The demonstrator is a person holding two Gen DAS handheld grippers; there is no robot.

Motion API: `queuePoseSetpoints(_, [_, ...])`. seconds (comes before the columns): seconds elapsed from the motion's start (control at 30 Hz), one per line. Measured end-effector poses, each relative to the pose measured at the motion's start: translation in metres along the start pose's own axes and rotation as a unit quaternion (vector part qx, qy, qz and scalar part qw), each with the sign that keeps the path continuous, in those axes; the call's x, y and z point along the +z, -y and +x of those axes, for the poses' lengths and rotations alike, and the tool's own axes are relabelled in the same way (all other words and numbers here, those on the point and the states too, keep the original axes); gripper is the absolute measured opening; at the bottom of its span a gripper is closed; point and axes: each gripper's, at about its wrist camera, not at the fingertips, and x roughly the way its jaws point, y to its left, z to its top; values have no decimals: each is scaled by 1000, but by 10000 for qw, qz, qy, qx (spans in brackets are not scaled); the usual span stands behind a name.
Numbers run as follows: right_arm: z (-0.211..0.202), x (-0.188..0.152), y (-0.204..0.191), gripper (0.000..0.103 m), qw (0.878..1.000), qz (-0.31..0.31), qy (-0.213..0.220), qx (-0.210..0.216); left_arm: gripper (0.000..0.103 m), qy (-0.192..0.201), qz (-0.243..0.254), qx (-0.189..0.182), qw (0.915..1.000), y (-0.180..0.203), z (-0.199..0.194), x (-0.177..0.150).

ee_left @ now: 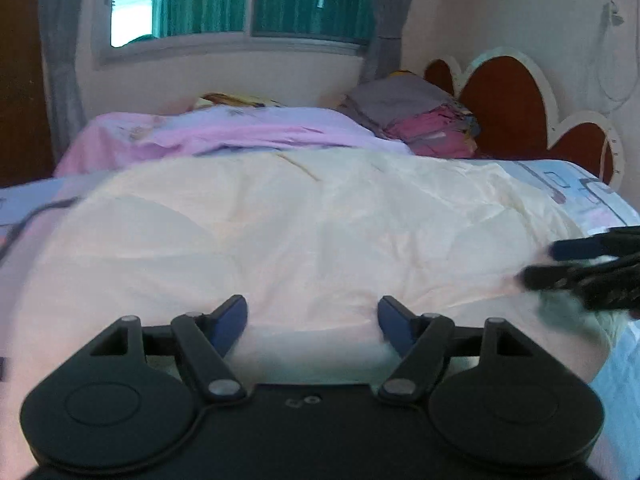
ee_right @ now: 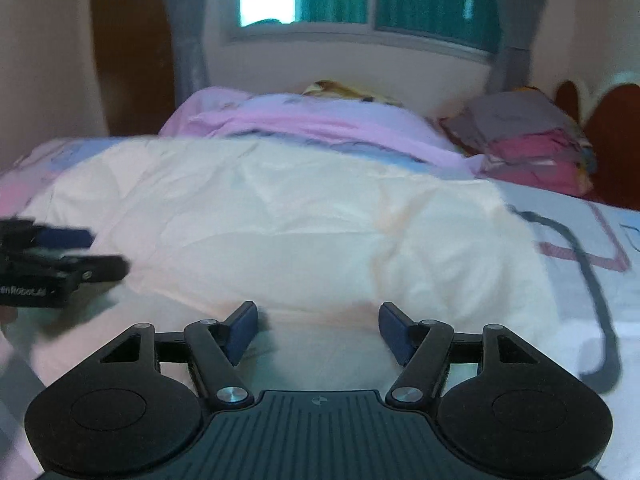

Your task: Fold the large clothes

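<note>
**Cream garment spread out, folding barely begun**

Lying across the middle of both frames: a large cream garment, spread wide over the bed and rumpled into soft ridges rather than smoothed flat. No neat fold line visible anywhere; near edge bunched low in the frame, just ahead of both grippers. Judged from this: at most laid out, with every fold yet to be made, though blur makes it hard to tell whether any layer is doubled over.

Low centre of the left wrist view: left gripper, fingers wide apart, nothing between them, poised over the near edge of the cloth. Same posture for the right gripper in its own view, fingers spread and empty. Each also seen from the side at the edge of the other's frame, blurred.

Further out, upper middle: a pink blanket heaped behind the garment. Upper right: a stack of folded clothes against the red headboard. Top of frame: a window with green curtains.
</note>
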Motion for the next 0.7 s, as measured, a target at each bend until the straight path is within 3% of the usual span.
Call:
queuePoseSetpoints(0.13, [-37, -18, 45, 66, 9974, 675, 22, -234, 73, 12, -223, 380, 9990, -30, -29, -19])
queuePoseSetpoints(0.27, [-58, -47, 79, 66, 9911, 560, -366, -1148, 72, -9, -421, 1031, 9938, -65, -61, -41])
queuePoseSetpoints(0.33, [-81, -57, 101, 66, 9880, 1167, -283, -974, 72, 41, -762, 1350, 9879, -84, -82, -50])
queuePoseSetpoints(0.4, [-98, -67, 121, 66, 9775, 2020, -169, -582, 72, 73, -1203, 1435, 9823, -100, -101, -59])
queuePoseSetpoints(0.47, [-108, -79, 136, 67, 9583, 2855, 51, -108, 72, 140, -1806, 1190, 9762, -113, -116, -70])
queuePoseSetpoints(0.5, [-112, -86, 141, 87, 9459, 3239, 94, 169, 72, 189, -2155, 959, 9716, -117, -121, -76])
queuePoseSetpoints(0.53, [-109, -90, 143, 98, 9316, 3607, 157, 417, 72, 253, -2558, 658, 9642, -122, -123, -83])
queuePoseSetpoints(0.63, [-99, -95, 144, 98, 9086, 4088, 127, 848, 71, 329, -3679, -15, 9293, -129, -116, -102])
queuePoseSetpoints(0.7, [-94, -96, 141, 98, 9004, 4237, 115, 979, 70, 278, -4065, -172, 9131, -125, -104, -107])
